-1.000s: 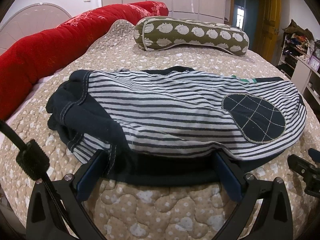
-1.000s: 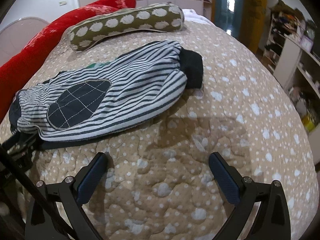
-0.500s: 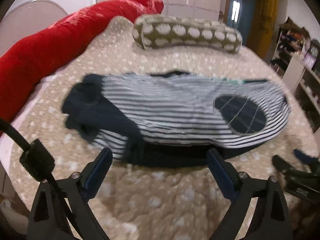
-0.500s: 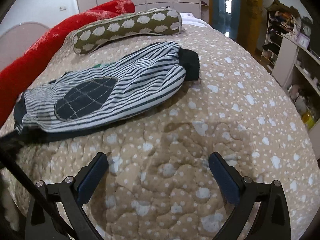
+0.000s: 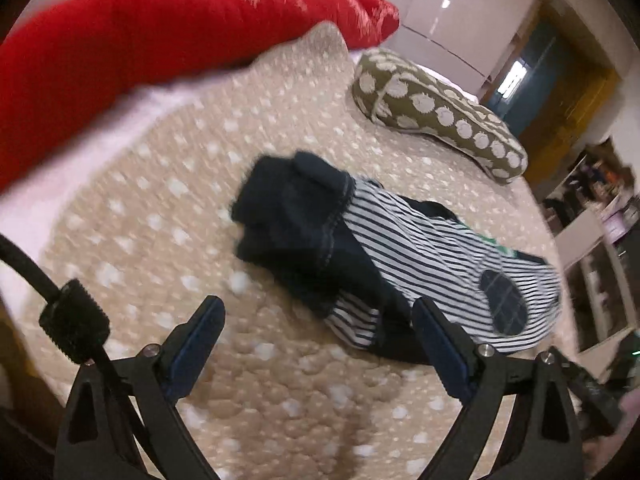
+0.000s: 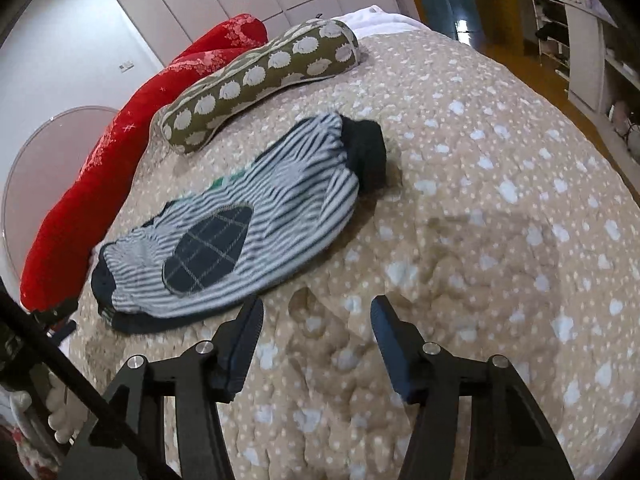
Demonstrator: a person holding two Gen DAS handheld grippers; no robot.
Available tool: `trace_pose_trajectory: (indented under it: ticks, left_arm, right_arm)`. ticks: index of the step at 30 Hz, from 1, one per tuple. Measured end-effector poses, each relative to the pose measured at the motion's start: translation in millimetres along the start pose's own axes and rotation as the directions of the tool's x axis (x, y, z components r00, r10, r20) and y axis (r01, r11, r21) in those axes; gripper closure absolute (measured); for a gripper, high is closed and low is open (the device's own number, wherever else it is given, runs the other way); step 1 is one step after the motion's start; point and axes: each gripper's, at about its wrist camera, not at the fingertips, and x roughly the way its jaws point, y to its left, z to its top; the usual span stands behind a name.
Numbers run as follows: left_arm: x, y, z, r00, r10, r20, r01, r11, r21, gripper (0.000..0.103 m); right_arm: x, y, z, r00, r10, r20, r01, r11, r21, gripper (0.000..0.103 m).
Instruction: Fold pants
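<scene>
Bed with beige spotted quilt. On it: folded striped pants, olive spotted bolster, long red cushion along edge.

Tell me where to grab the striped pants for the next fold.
Grip the dark cuff end of the striped pants, coming from its open quilt side with the right claw. It lies flat, sticks out past the stripes, with bare quilt beside it.

We find no readable text, label, brand or number anywhere; the pants carry only stripes and a checked patch.
</scene>
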Motion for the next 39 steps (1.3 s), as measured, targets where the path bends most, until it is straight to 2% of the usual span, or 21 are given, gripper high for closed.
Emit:
trace_pose_trajectory:
  ticks: [2,5,7,13,17,18,19,20,21,22,23,24,28,34,37,39]
  left_arm:
    - [14.9,4.0,2.2,0.995,-0.088,-0.051,0.085,0.995,-0.057,0.009]
    - [36.7,4.4,4.0,0.980,-0.171,-0.104,0.158,0.979,-0.128,0.009]
    - [47.8,4.3,7.8,0.977,-0.180,-0.111,0.161,0.974,-0.160,0.009]
    - [66.1,-2.7,29.3,0.970,-0.213,-0.116,0.190,0.965,-0.179,0.009]
    - [78.7,-6.8,39.4,0.973,-0.193,-0.126,0.168,0.968,-0.187,0.009]
    - [81.5,-8.0,41.3,0.976,-0.178,-0.128,0.153,0.971,-0.185,0.011]
    - [83.5,-8.2,42.7,0.978,-0.162,-0.128,0.136,0.972,-0.190,0.023]
    - [84.1,-7.6,43.9,0.982,-0.140,-0.128,0.114,0.975,-0.193,0.034]
    - [84.9,-7.1,45.7,0.982,-0.126,-0.138,0.099,0.977,-0.190,0.060]
    - [85.4,-5.9,46.8,0.981,-0.125,-0.149,0.096,0.977,-0.190,0.075]
    - [84.6,-4.6,47.1,0.975,-0.155,-0.157,0.123,0.972,-0.199,0.081]
    - [82.5,-3.6,46.7,0.968,-0.189,-0.163,0.153,0.966,-0.209,0.084]
    - [58.3,-10.3,38.0,0.979,-0.148,-0.140,0.124,0.979,-0.163,0.086]
    - [20.8,-6.2,16.8,0.982,-0.157,-0.102,0.139,0.976,-0.168,0.086]
    - [18.0,2.2,4.7,0.985,-0.133,-0.114,0.112,0.979,-0.171,0.086]
    - [22.3,8.1,-1.4,0.984,-0.112,-0.137,0.087,0.980,-0.181,0.086]
  right_arm:
    - [6.4,-0.3,7.1,1.000,0.020,-0.015,-0.020,1.000,0.014,0.042]
    - [17.3,-0.4,16.5,0.999,0.022,-0.028,-0.021,1.000,0.017,0.041]
    - [22.7,-0.1,20.2,0.999,0.017,-0.028,-0.017,1.000,0.019,0.040]
    - [33.8,-8.5,32.1,0.999,0.046,-0.006,-0.045,0.996,0.072,0.036]
    - [43.8,-12.1,43.3,0.998,0.060,0.030,-0.063,0.992,0.110,0.035]
    - [47.0,-12.1,47.4,0.997,0.067,0.044,-0.072,0.990,0.120,0.034]
    - [48.6,-12.5,50.1,0.996,0.074,0.048,-0.080,0.989,0.125,0.035]
    - [50.3,-12.9,53.2,0.995,0.082,0.053,-0.088,0.987,0.132,0.044]
    - [52.9,-14.4,56.9,0.993,0.108,0.049,-0.115,0.982,0.147,0.071]
    - [55.1,-16.7,59.0,0.989,0.143,0.038,-0.148,0.975,0.168,0.083]
    - [53.9,-19.1,60.0,0.984,0.172,0.039,-0.176,0.965,0.194,0.085]
    - [50.2,-18.6,60.4,0.983,0.176,0.049,-0.182,0.964,0.194,0.088]
    - [23.6,-7.2,57.6,0.980,0.181,0.085,-0.192,0.971,0.142,0.090]
    - [-13.1,-6.8,40.8,0.977,0.185,0.110,-0.197,0.974,0.114,0.090]
    - [-16.4,-20.1,27.1,0.983,0.154,0.099,-0.167,0.977,0.133,0.090]
    - [-8.8,-30.9,17.9,0.990,0.127,0.061,-0.136,0.977,0.167,0.087]
